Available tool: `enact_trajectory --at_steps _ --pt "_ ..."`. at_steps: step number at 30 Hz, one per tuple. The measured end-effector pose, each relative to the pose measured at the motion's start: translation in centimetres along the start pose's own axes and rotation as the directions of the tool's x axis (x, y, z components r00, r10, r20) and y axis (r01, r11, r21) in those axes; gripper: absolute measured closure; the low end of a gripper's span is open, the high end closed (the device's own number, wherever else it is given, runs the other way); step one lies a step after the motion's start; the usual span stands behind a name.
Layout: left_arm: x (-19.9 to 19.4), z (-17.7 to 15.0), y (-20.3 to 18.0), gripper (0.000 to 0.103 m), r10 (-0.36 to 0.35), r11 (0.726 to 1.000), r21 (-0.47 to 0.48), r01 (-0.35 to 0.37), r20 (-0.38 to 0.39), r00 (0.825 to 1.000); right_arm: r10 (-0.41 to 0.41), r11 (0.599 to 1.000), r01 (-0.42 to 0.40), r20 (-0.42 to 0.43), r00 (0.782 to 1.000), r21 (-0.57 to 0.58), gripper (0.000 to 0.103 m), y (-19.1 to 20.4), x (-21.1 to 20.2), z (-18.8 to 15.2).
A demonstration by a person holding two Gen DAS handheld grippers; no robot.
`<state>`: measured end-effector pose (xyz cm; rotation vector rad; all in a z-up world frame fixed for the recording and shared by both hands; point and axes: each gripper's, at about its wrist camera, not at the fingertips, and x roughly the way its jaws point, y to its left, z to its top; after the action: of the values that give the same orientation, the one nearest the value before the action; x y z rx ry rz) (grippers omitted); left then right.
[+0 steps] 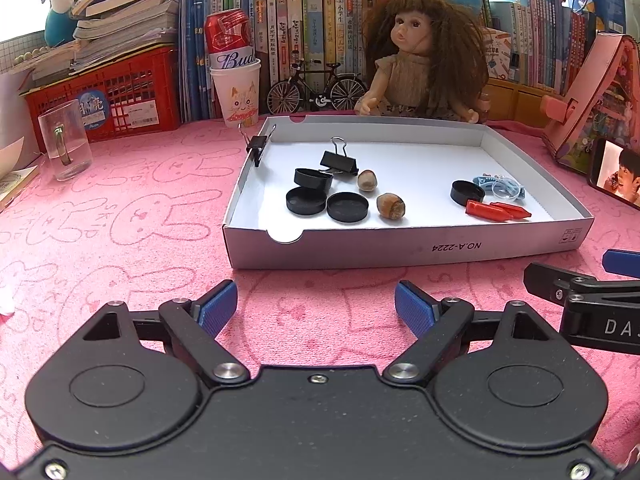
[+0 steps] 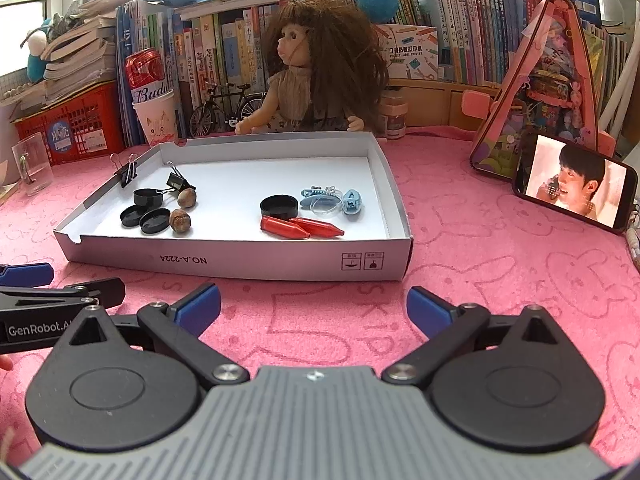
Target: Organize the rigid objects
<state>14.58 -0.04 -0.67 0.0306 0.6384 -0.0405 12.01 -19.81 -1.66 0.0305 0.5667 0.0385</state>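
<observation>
White box [image 1: 400,248] of small rigid objects; left gripper [image 1: 316,308] and right gripper [image 2: 314,310] both spread, empty.

Left gripper [image 1: 316,306] and right gripper [image 2: 313,310], side by side and angled downward. Both stand with jaws spread wide, blue pads [image 1: 218,308] facing inward, nothing between them; the right gripper's fingers appear at the left view's right edge.

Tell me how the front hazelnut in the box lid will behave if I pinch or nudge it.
The front hazelnut looks hard and rounded, so it will probably roll on the smooth white box lid if nudged. Its curved shell may squirt out from between flat pads. It looks small and light.
</observation>
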Motion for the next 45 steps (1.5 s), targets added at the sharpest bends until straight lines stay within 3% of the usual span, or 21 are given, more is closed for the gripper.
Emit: enact_trajectory --at_steps 17,35,45 --pt "0.6 -0.1 0.2 0.014 -0.005 1.0 -0.013 0.004 -0.023 1.0 -0.011 1.0 0.011 -0.08 0.997 -0.002 0.0 0.1 1.4 -0.1" --pt "1.0 -0.1 0.3 0.001 0.013 1.0 -0.024 -0.014 -0.041 0.999 -0.032 0.999 0.029 -0.093 0.995 -0.035 0.0 0.6 1.6 -0.1" --pt "1.0 -0.1 0.3 0.0 0.012 1.0 -0.026 -0.014 -0.042 0.999 -0.032 0.999 0.029 -0.093 0.995 -0.035 0.0 0.6 1.6 -0.1"
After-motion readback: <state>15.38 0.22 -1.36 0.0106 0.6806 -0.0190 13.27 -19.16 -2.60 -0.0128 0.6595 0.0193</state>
